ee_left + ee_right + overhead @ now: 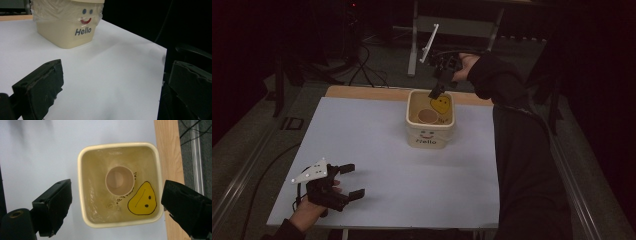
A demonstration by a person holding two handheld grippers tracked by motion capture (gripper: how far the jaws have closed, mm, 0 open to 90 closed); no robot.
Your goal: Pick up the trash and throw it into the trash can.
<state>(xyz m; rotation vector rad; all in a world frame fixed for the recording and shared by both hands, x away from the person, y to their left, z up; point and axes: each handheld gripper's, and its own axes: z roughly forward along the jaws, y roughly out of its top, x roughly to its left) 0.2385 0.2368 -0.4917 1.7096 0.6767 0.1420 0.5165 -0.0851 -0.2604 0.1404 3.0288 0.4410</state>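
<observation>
A cream square tub (429,137) marked "Hello" with a smiley stands on the far middle of the white table (377,145). Inside it stand a round tan cup (427,116) and a yellow face-shaped piece (441,104). My right gripper (437,90) hangs over the tub's far rim, pointing down, open and holding nothing. In the right gripper view the tub (80,182), cup (119,180) and yellow piece (142,200) lie below the right gripper (117,193). My left gripper (356,180) rests low at the front left, open and holding nothing. In the left gripper view the tub (65,32) stands beyond the left gripper (112,82).
A wooden strip (362,91) runs along the table's far edge. The person's dark sleeve and body (522,150) cover the table's right side. Beyond the table are a metal stand (414,45) and cables on the floor (362,70).
</observation>
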